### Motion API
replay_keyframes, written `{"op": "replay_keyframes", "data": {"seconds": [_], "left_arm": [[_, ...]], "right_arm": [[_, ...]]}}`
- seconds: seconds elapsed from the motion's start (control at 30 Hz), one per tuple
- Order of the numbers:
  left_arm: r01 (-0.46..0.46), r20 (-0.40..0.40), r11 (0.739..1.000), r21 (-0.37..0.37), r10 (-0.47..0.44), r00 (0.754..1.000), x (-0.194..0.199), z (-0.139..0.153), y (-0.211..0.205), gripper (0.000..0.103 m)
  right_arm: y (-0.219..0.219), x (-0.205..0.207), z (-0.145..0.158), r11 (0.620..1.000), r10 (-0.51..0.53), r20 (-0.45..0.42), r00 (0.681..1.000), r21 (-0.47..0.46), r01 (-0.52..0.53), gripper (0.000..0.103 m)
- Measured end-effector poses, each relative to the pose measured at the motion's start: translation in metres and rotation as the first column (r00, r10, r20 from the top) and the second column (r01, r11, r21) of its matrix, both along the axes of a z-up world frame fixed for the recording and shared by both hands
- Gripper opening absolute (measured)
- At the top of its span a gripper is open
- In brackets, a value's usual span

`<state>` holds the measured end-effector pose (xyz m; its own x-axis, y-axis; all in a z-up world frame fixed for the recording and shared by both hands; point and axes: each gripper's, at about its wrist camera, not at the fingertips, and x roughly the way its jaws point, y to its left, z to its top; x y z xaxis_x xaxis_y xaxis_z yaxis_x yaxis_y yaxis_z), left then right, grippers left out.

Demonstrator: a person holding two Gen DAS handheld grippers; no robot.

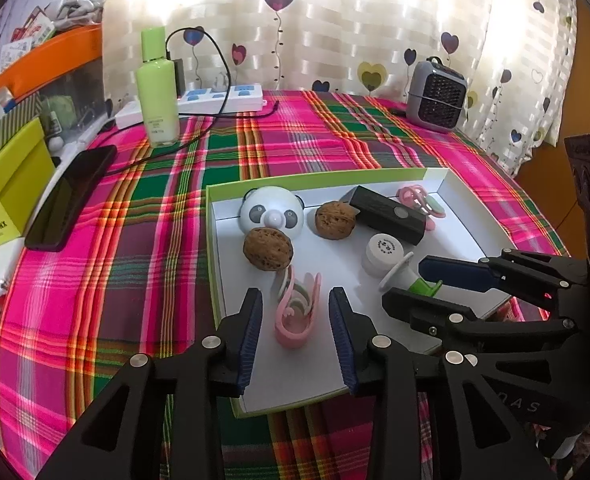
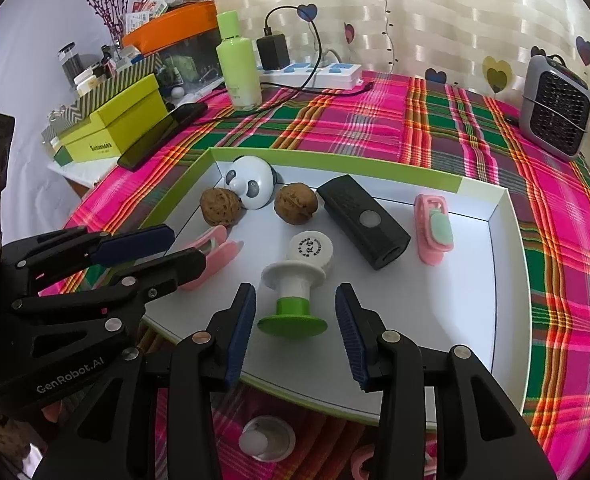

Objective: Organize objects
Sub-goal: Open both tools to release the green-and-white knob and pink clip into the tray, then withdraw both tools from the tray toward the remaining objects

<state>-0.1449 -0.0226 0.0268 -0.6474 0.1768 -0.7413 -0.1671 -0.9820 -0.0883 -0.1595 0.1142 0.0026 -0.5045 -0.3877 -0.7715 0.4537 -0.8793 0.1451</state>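
A white tray with a green rim (image 1: pixel 215 240) (image 2: pixel 507 248) sits on the plaid cloth. In it lie a panda toy (image 1: pixel 273 210) (image 2: pixel 253 184), two walnuts (image 1: pixel 268 249) (image 1: pixel 335 220), a black box (image 1: pixel 389 214) (image 2: pixel 365 226), a small white jar (image 1: pixel 383 250) (image 2: pixel 310 249), two pink clips (image 1: pixel 297 312) (image 2: pixel 433 228) and a white and green spool (image 2: pixel 293 296) (image 1: pixel 409 278). My left gripper (image 1: pixel 295 316) is open with its jaws either side of the near pink clip. My right gripper (image 2: pixel 295 316) is open around the spool.
A green bottle (image 1: pixel 158 88), a power strip (image 1: pixel 223 98) with cables, a black phone (image 1: pixel 73 196), yellow-green boxes (image 1: pixel 3 196) and a small grey heater (image 1: pixel 437 94) stand around the tray. A small round lid (image 2: pixel 267 438) and a pink piece (image 2: pixel 361 462) lie on the cloth near me.
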Motion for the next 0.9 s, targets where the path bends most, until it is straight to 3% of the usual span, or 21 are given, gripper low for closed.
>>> {"op": "replay_keyframes", "data": {"seconds": [0.9], "left_arm": [[-0.016,-0.046,1.000,0.013,0.017,0.999,0.054,0.024,0.012,0.035]], "right_arm": [[0.022,0.052,0.030,0.996,-0.076,-0.088,0.993,-0.050,0.072,0.043]]}}
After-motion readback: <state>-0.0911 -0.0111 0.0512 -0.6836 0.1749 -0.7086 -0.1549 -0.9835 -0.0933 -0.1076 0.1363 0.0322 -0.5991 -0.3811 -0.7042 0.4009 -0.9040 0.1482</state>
